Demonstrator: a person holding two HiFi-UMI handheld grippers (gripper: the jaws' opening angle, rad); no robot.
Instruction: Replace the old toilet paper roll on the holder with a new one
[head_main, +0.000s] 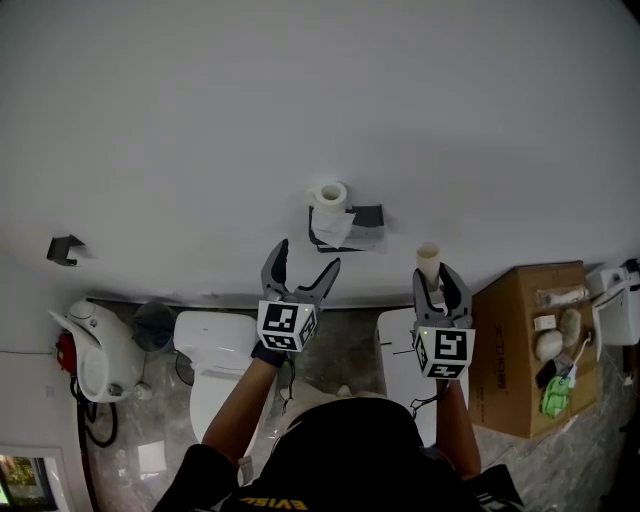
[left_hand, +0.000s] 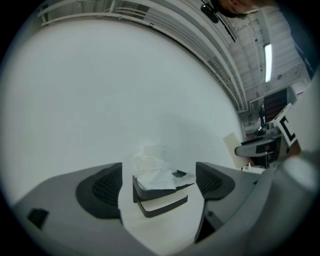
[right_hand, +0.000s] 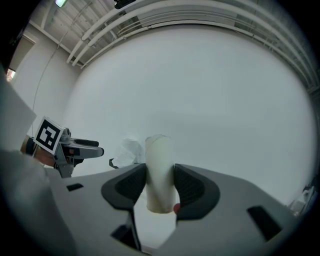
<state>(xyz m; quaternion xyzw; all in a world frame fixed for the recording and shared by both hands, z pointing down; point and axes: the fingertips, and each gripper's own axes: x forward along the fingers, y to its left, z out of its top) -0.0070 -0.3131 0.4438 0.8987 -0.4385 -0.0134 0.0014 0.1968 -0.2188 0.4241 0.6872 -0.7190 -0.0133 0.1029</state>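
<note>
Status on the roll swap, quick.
Left gripper open, empty, facing holder. Right gripper shut on cardboard tube. Paper roll upright on holder; path clear.

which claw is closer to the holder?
Left. The left claw is open right in front of the holder, aimed at it; the right claw is off to its right, shut on a tube.

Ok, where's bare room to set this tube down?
Bare: the left half of the cardboard box, beside the right tongs holding the tube; also the toilet lid. Crowded: that box's right edge, with small items.
</note>
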